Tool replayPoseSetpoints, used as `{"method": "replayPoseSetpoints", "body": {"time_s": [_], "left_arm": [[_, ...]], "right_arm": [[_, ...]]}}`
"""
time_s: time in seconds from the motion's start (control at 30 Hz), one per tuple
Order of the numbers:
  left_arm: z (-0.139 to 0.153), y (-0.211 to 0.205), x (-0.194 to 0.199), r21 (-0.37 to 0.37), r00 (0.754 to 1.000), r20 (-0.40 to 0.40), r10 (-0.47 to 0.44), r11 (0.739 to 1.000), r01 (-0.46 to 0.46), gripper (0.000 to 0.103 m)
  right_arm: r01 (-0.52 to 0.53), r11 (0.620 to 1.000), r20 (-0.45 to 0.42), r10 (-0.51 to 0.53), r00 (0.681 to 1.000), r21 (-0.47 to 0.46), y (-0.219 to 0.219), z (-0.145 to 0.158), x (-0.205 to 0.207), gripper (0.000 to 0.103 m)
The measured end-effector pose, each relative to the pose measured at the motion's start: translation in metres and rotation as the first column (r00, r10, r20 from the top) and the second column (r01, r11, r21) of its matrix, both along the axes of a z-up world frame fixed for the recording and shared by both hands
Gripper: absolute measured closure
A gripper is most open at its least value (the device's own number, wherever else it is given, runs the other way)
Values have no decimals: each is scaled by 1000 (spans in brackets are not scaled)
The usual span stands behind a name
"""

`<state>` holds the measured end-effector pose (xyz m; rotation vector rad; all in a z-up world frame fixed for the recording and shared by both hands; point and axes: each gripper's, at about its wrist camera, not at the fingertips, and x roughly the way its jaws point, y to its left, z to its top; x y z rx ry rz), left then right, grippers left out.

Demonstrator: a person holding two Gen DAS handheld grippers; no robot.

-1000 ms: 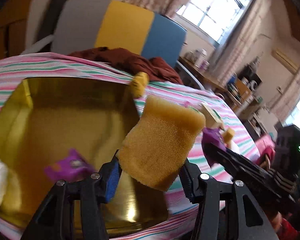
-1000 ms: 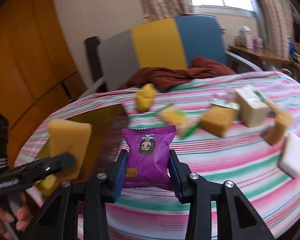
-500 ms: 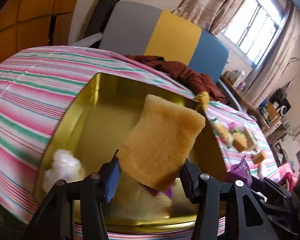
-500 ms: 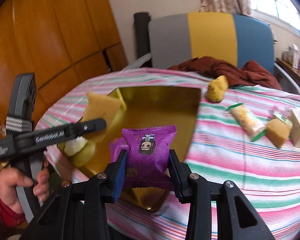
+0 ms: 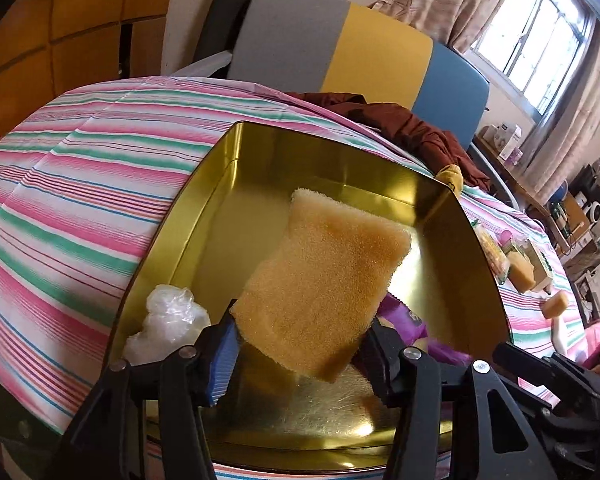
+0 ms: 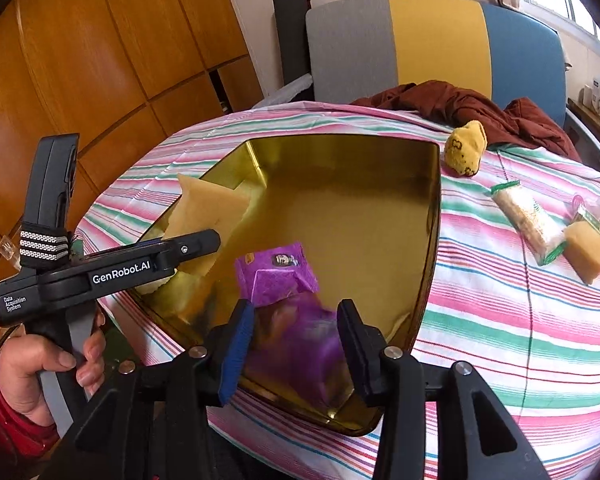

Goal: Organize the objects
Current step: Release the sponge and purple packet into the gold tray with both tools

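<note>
Golden tin tray (image 5: 204, 184) is lying directly under the left gripper (image 5: 300, 344), which is pinching the yellow sponge (image 5: 324, 280) upright, while the spread right gripper (image 6: 296, 344) is hanging above the purple snack packet (image 6: 276, 276).
</note>
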<state>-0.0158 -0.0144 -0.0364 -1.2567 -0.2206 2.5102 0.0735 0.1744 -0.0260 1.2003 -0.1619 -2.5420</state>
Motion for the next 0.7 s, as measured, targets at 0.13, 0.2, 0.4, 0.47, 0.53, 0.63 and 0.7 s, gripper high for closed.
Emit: {"method": "replayPoseSetpoints", "body": {"time_s": [0.13, 0.2, 0.4, 0.47, 0.53, 0.63, 0.7], "left_arm": [[5, -4, 1, 18, 999, -7, 34, 999, -34, 31], [9, -8, 2, 29, 998, -11, 61, 998, -61, 20], [17, -17, 6, 58, 990, -17, 141, 988, -140, 6], [19, -19, 7, 58, 987, -12, 160, 986, -159, 3], [21, -18, 8, 57, 986, -12, 168, 984, -167, 1], [24, -15, 10, 60, 985, -10, 170, 984, -169, 0], [25, -11, 10, 63, 986, -5, 165, 984, -165, 0]], "right_arm": [[8, 1000, -19, -8, 1000, -9, 3, 3, 2, 57], [18, 1000, -30, -19, 999, -18, 6, 5, 5, 57], [47, 998, -45, -49, 998, -39, 15, 9, 6, 57], [58, 997, -49, -60, 997, -42, 17, 9, 6, 57], [62, 997, -51, -65, 997, -52, 19, 10, 6, 57], [76, 996, -56, -79, 995, -52, 22, 11, 7, 57], [86, 995, -60, -89, 994, -55, 25, 12, 8, 57]]}}
